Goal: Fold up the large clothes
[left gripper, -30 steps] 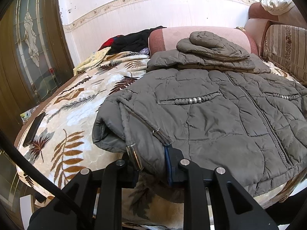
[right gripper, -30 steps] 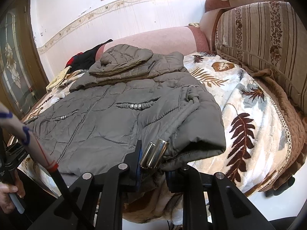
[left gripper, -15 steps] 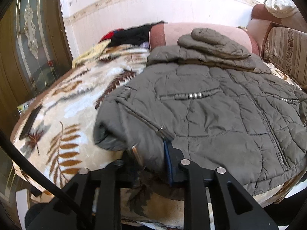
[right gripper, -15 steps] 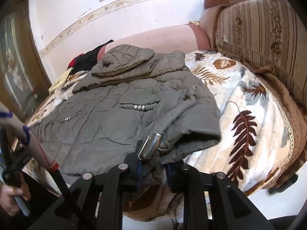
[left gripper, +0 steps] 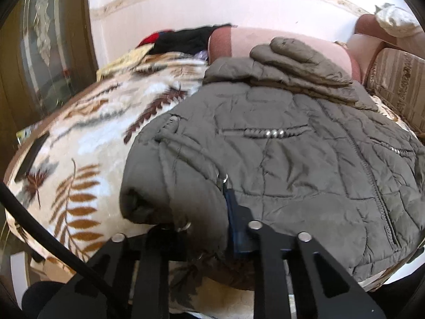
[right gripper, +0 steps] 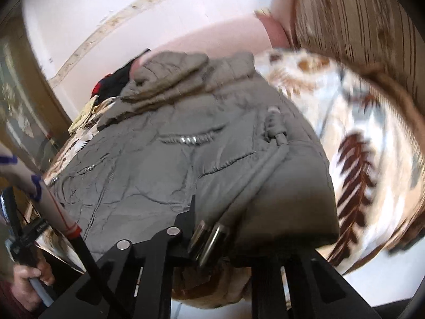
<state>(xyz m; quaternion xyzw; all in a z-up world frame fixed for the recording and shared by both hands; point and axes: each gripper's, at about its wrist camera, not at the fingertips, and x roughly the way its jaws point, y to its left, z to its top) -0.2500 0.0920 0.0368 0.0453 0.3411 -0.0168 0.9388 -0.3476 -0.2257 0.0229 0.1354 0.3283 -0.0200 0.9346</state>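
Both hem corners of the grey padded jacket [left gripper: 279,164] have lifted off the leaf-print bed [left gripper: 87,143]; left hand-held gripper [left gripper: 207,228] and right hand-held gripper [right gripper: 225,242] each pinch one.

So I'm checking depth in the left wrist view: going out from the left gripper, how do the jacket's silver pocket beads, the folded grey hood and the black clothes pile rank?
1. Silver pocket beads: mid-jacket, slightly right of the left gripper, which is shut on the grey quilted jacket's hem.
2. Folded grey hood: jacket's far end, right.
3. Black clothes pile: by the wall, left.
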